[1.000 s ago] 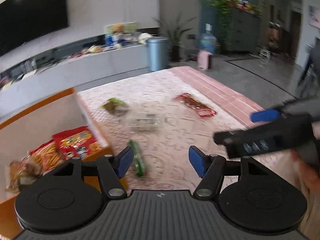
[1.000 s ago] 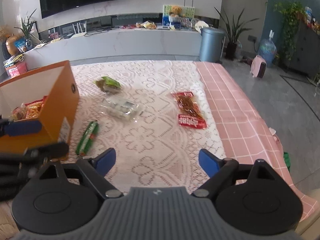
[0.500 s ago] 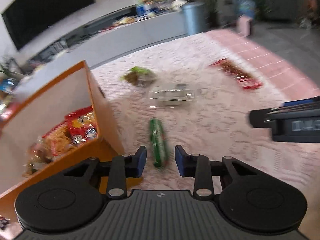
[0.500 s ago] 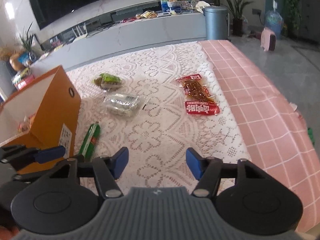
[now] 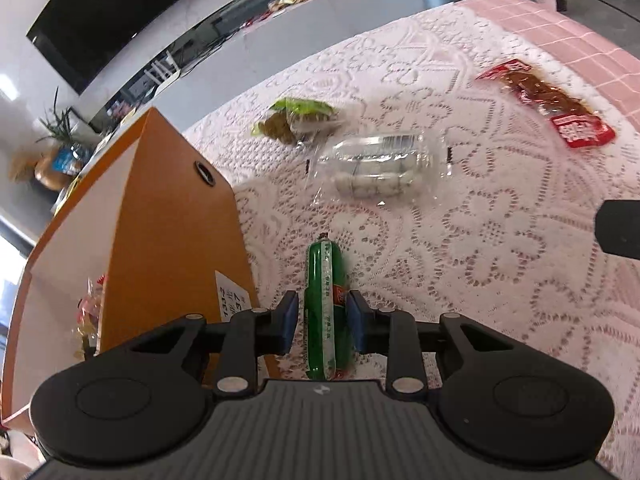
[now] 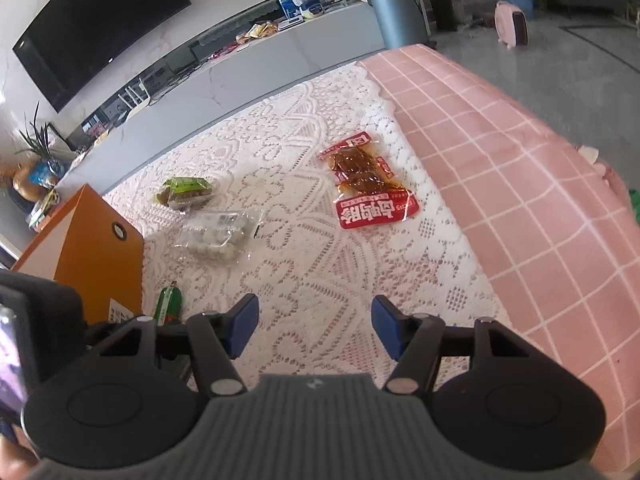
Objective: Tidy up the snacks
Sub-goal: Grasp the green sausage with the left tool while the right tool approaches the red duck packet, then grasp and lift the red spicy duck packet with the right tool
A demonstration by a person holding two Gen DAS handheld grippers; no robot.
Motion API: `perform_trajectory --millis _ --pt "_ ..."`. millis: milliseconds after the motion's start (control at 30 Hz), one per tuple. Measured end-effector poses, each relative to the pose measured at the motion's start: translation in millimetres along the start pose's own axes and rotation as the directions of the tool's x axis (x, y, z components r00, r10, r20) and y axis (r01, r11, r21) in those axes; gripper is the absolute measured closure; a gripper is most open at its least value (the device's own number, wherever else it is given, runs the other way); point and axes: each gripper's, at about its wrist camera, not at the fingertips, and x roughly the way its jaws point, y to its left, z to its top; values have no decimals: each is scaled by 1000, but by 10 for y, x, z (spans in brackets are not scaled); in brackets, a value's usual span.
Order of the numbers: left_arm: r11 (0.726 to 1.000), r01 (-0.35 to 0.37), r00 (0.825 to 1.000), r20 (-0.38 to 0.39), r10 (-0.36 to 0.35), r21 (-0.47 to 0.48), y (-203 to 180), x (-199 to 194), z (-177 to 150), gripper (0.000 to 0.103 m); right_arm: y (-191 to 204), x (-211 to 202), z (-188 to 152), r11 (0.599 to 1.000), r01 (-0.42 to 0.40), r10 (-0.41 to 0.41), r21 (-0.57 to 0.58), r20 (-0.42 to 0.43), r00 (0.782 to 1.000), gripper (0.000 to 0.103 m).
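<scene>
Beside the orange box (image 5: pixel 172 216) on the lace-covered table (image 5: pixel 500 248), the left gripper (image 5: pixel 322 316) has dropped from above. Its fingers have just been closing around the green sausage stick (image 5: pixel 325 304); actual contact is unclear. The right gripper (image 6: pixel 314 326), fingers narrowed since, hangs released, its view hiding most of the stick.

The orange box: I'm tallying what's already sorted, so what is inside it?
In the left wrist view the orange box shows one crinkly red-and-yellow snack packet against its pale inner wall. Its near wall covers the rest of the interior.
</scene>
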Motion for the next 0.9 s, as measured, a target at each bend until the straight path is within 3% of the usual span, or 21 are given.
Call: perform_trajectory --millis 367,433,600,767,900 --pt "998 -28 1000 4 28 -57 -2 37 36 71 -15 102 132 1000 25 -25 -7 20 999 41" --pt "998 -6 1000 2 7 -59 11 52 42 77 -16 148 188 999 43 -43 -26 22 999 41" --pt "997 50 998 37 -48 -65 34 17 22 78 -58 344 365 995 87 -87 -58 3 996 41" --pt "990 134 984 129 -126 -52 -26 -86 51 78 21 535 488 970 133 -125 -204 52 991 42" --pt "985 169 976 148 -162 -37 -108 -60 74 78 53 670 510 958 115 -104 -263 56 993 42"
